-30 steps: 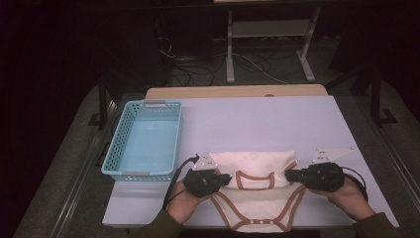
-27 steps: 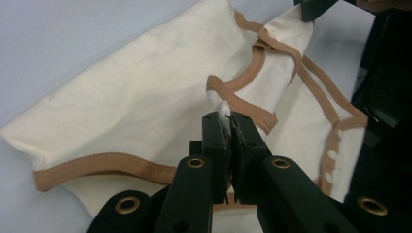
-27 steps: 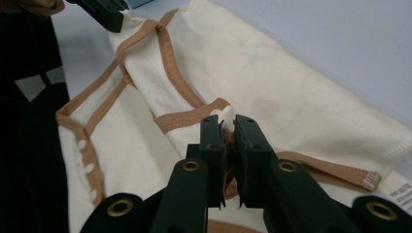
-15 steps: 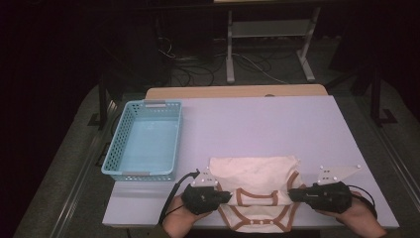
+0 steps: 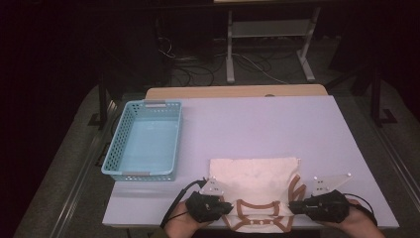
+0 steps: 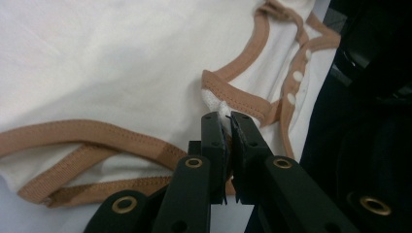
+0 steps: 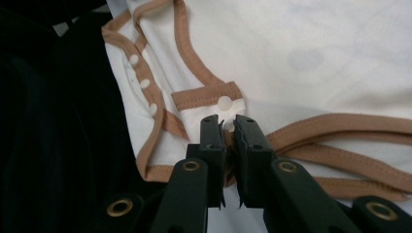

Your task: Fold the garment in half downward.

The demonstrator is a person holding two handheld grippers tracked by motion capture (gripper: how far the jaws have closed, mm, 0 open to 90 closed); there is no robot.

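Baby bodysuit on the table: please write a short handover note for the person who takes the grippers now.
Left gripper: shut on the baby bodysuit, at the brown trim near one shoulder.
Right gripper: shut on the same garment, at the other shoulder tab beside a snap.
The bodysuit lies flat at the table's near edge, neckline toward the person.
The blue basket stands at the left, with nothing in it.
Done: both corners gripped.
Left: probably fold the garment, then put it in the basket.

Both hands have slid back toward the near table edge, dragging the white bodysuit [image 5: 255, 191] with them. The left gripper [image 5: 229, 207] and right gripper [image 5: 293, 207] now sit lower in the high view, and the garment's brown-trimmed bottom end hangs right at the edge, its far hem pulled nearer too.
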